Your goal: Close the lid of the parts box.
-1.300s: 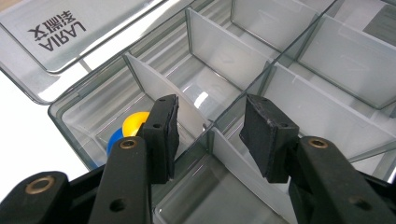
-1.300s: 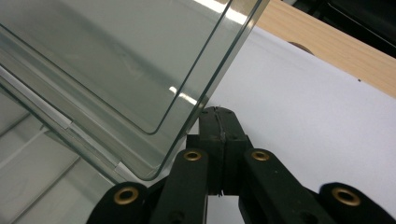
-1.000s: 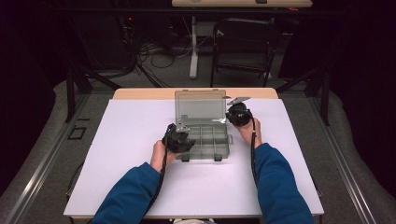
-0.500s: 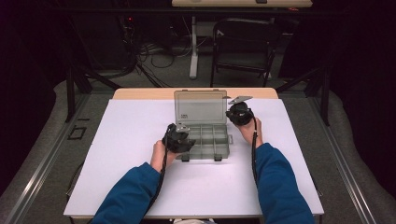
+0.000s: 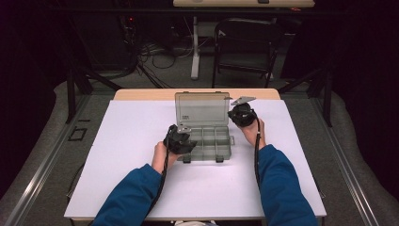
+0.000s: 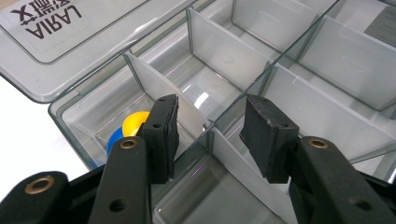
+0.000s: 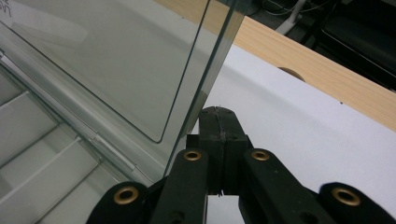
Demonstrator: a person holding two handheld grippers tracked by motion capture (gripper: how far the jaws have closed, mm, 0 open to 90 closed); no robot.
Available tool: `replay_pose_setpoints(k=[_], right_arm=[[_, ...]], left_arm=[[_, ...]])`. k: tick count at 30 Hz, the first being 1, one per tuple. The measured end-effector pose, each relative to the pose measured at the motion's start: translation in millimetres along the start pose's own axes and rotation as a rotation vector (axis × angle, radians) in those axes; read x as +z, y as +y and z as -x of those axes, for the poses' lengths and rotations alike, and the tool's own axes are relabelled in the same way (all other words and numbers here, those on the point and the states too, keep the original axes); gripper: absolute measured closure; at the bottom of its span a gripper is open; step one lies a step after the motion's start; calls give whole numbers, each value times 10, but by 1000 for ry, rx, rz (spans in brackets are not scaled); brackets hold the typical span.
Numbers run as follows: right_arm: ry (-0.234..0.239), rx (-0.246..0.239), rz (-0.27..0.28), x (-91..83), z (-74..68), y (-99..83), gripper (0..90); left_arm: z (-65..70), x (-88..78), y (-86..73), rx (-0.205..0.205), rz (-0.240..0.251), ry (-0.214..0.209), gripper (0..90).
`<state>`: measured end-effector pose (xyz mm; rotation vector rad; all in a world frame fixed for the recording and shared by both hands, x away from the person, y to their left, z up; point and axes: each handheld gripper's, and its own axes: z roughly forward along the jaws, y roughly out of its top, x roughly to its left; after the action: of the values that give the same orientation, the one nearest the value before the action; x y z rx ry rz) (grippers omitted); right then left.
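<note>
Organizer box, set mid-surface with its lid propped by the closed right claw, could be slammed shut onto the parted, empty left claw if nudged.

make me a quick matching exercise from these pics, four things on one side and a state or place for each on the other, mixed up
Things:
1. lid
2. left gripper
3. right gripper
4. yellow and blue piece

States or places:
A. jaws closed together beside the lid's edge
B. lying in a corner compartment
C. standing upright, open
D. jaws apart over a divider

Pairs: 1-C, 2-D, 3-A, 4-B
</note>
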<state>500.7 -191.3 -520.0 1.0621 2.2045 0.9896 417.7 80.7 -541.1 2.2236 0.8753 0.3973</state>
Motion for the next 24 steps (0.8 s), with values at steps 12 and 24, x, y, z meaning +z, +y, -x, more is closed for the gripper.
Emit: replay_pose_setpoints(k=[12, 24], right_arm=[[16, -23, 43, -101, -2, 8, 900], [31, -36, 75, -191, -3, 23, 900]], left_arm=[[-2, 0, 1, -6, 2, -1, 551], [1, -1, -1, -18, 5, -1, 543]])
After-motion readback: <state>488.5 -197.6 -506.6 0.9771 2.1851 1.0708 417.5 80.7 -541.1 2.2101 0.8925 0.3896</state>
